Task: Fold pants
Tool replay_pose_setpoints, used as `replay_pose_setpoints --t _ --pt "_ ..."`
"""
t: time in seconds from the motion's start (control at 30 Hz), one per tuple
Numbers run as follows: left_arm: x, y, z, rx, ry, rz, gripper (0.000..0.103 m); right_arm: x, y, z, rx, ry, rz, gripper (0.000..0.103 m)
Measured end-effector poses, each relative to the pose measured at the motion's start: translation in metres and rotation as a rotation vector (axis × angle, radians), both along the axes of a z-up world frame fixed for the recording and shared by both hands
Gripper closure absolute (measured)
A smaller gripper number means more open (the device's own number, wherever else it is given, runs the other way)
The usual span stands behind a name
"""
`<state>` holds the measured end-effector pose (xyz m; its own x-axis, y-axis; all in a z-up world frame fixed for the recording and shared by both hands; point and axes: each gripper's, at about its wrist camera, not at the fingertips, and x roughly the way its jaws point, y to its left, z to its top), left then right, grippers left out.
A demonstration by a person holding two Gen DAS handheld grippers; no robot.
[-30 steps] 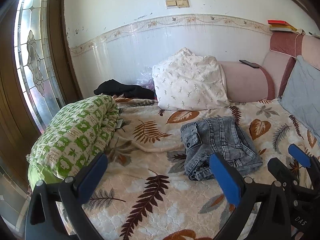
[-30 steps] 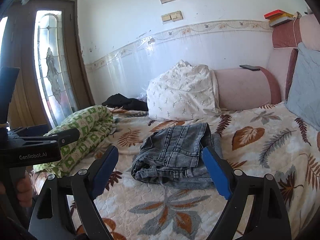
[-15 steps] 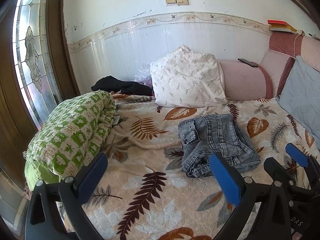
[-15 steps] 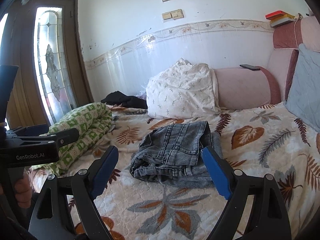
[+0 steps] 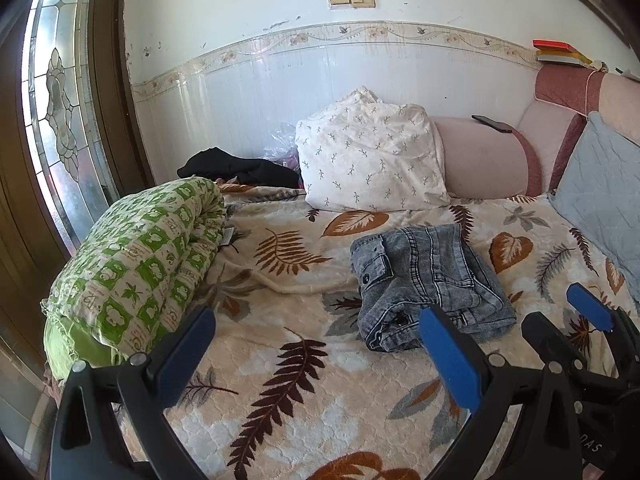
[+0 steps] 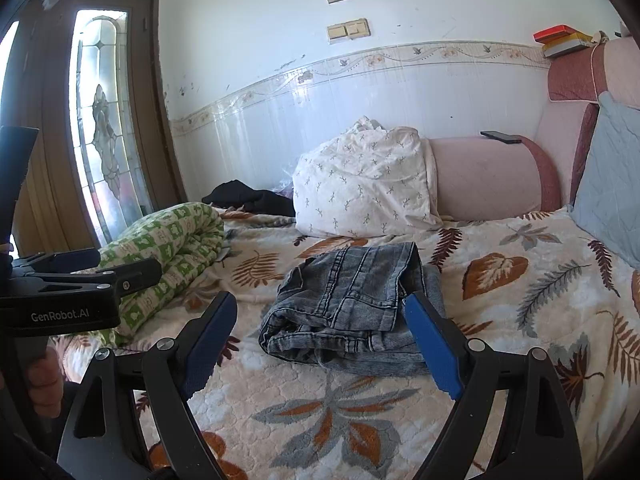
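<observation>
left gripper [image 5: 316,346] spread, empty | right gripper [image 6: 320,336] spread, empty, clear of cloth | folded grey denim pants [image 6: 352,306] mid leaf-print bedspread [image 6: 520,320], bare cover on all sides | green checked quilt roll [image 5: 136,264] at left edge | nothing moved since a second ago

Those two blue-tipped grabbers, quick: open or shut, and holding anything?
Left gripper: open, holding nothing.
Right gripper: open, holding nothing; the folded jeans lie on the bed beyond it.
</observation>
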<state>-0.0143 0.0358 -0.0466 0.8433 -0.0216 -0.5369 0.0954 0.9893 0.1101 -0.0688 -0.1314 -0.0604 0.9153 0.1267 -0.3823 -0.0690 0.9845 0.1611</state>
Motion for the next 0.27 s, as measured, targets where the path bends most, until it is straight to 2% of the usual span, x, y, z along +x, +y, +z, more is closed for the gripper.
replay_pose_setpoints --t 0.27 --pt "0.0005 -0.0006 -0.0028 -0.023 0.012 -0.020 0.000 0.0002 -0.0005 0.0001 -0.003 0.002 -0.001 0.016"
